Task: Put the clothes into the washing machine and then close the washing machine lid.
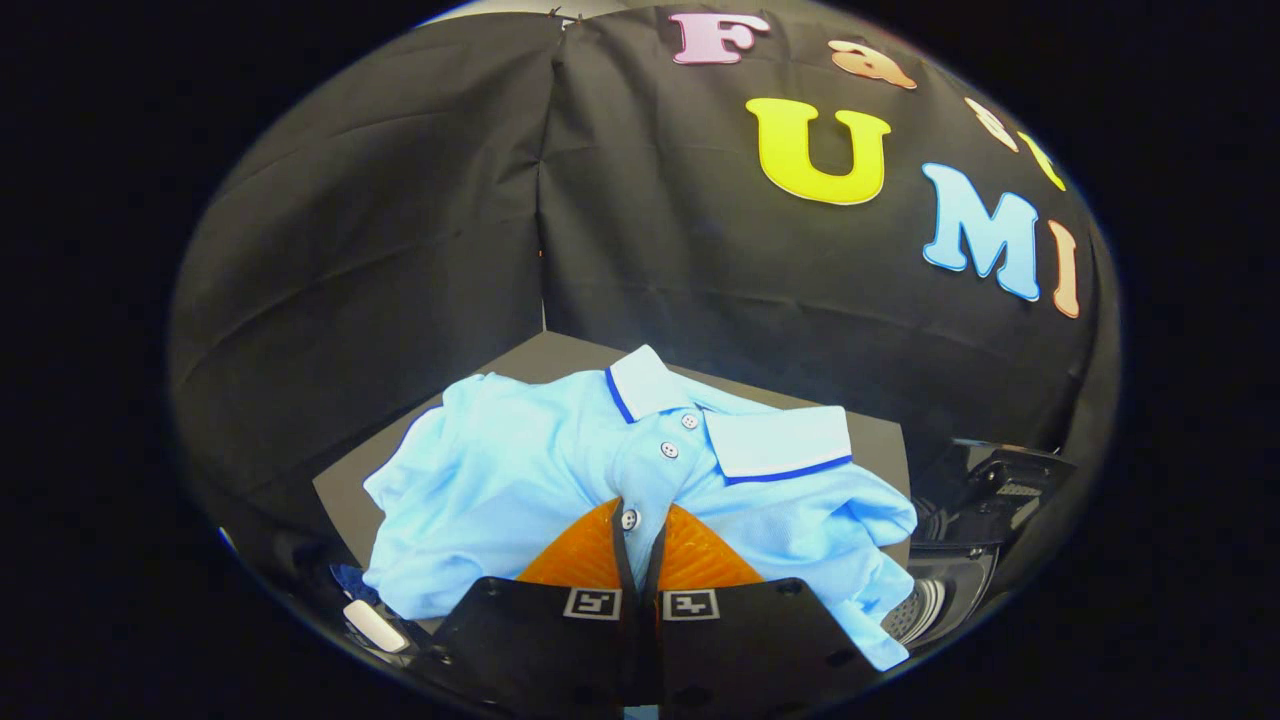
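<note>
A light blue polo shirt (520,470) with a white collar edged in dark blue lies crumpled on a dark grey table top (345,490). My gripper (640,515) is shut on the shirt's button placket, just below the collar, with the fabric pinched between both fingers. The shirt spreads out to both sides of the fingers and beyond them. To the right of the fingers, below the table's edge, the washing machine (960,540) stands with its lid (1000,475) raised, and part of its perforated drum (915,610) shows.
The booth's black cloth wall rises close behind the table and wraps round its left side. A small white object (375,625) and a scrap of dark blue patterned cloth (352,582) lie low to the left of the fingers.
</note>
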Motion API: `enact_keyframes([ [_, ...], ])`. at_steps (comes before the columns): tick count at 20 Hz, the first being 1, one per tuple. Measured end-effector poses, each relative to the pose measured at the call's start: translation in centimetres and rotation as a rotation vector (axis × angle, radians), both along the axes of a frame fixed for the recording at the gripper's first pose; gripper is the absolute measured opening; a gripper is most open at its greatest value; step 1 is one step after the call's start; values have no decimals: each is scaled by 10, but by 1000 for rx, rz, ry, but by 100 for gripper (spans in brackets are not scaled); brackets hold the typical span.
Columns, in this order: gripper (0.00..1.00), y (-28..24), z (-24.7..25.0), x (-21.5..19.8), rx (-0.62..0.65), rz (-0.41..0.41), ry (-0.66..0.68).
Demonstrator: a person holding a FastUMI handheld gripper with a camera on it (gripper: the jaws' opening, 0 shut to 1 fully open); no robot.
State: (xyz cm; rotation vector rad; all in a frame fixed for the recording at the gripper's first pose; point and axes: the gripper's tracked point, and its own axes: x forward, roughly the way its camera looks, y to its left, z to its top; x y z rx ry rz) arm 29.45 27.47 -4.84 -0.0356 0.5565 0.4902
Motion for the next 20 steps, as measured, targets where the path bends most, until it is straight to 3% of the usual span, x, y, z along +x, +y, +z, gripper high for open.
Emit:
enact_keyframes([
  [13,1,-57,175,-12,254,39,-262],
  [20,1,-133,196,-10,264,-13,-302],
])
